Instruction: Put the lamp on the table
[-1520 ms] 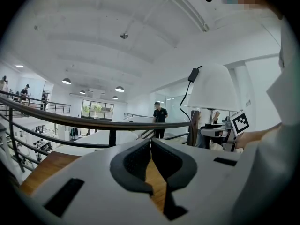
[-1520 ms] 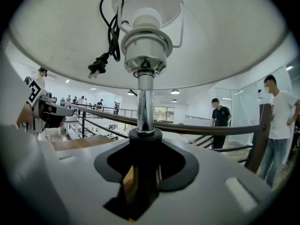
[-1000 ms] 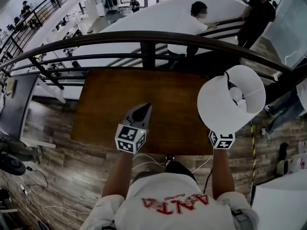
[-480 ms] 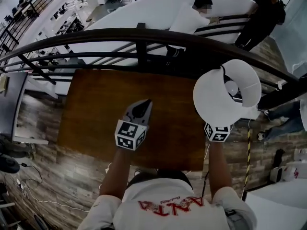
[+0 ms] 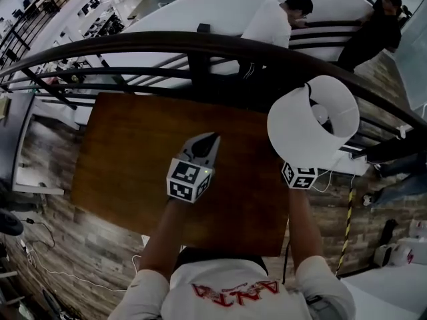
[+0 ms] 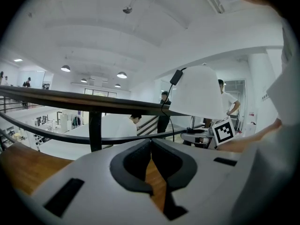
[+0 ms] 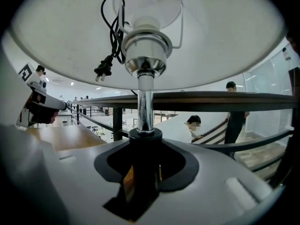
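**Mid-carry with the lamp (image 5: 313,122), up over the table (image 5: 133,159) and not set down yet.**

Clamped in the right gripper (image 7: 143,149) by the dark collar under the chrome stem, jaws partway closed and tight on it, shade upright straight above them. Seen from the head view, hanging over the table's far right corner, just beside the railing (image 5: 200,45), clear of the wood. On the other side, over mid-table: left gripper (image 6: 151,158), tips pinched together, empty. Next up, probably: bring it in from the edge, keep it vertical, lower till the foot sits flat, then let go. Worth watching the plug (image 7: 104,69) dangling inside the shade.
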`<state>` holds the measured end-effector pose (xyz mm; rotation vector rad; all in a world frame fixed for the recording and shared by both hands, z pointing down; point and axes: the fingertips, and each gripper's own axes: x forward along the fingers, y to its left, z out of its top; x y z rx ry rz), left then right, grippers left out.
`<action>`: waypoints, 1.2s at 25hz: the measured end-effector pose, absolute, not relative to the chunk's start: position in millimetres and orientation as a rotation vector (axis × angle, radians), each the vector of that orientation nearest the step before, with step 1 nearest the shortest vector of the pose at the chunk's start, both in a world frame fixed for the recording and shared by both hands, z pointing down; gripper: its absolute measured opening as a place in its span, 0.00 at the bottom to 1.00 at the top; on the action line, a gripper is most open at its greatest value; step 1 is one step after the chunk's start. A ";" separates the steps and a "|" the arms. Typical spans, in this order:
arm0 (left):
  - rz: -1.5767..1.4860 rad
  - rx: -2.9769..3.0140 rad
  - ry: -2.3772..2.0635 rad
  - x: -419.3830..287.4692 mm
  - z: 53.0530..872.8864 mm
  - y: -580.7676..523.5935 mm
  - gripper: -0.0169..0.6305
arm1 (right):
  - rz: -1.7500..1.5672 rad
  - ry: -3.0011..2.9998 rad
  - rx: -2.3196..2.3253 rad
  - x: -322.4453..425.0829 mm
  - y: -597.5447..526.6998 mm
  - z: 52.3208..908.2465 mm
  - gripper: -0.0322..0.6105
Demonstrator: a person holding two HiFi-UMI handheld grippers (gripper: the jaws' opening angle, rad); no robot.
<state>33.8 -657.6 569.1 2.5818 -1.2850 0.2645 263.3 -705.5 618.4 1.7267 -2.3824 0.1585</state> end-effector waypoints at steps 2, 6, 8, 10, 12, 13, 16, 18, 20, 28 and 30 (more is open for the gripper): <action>0.281 2.573 -1.284 36.4 581.7 -668.6 0.05 | 0.170 -2.382 1.732 264.9 -719.2 629.8 0.26; 0.308 2.560 -1.282 41.2 602.6 -684.0 0.05 | 0.193 -2.380 1.749 268.4 -743.7 649.1 0.26; 0.320 2.559 -1.278 41.9 609.1 -686.3 0.05 | 0.195 -2.372 1.759 268.7 -751.9 657.1 0.26; 0.322 2.560 -1.272 43.5 612.9 -685.5 0.05 | 0.195 -2.359 1.761 270.0 -757.5 664.5 0.26; 0.318 2.559 -1.267 45.0 615.3 -683.9 0.05 | 0.194 -2.347 1.760 272.3 -761.5 671.2 0.26; 0.319 2.558 -1.267 45.3 616.9 -683.4 0.05 | 0.196 -2.343 1.760 273.2 -763.1 674.5 0.26; 0.329 2.554 -1.271 44.2 621.5 -683.4 0.05 | 0.205 -2.341 1.762 274.8 -765.7 682.2 0.26; 0.331 2.550 -1.271 42.6 622.8 -682.6 0.05 | 0.212 -2.341 1.774 275.7 -764.7 684.0 0.26; 0.330 2.546 -1.272 41.6 622.6 -681.1 0.05 | 0.222 -2.344 1.784 276.2 -763.3 685.4 0.26; 0.328 2.557 -1.262 46.4 621.2 -674.3 0.05 | 0.214 -2.347 1.791 277.6 -760.8 686.8 0.26; 0.328 2.559 -1.254 45.6 621.0 -670.8 0.05 | 0.228 -2.352 1.801 277.4 -760.2 687.5 0.26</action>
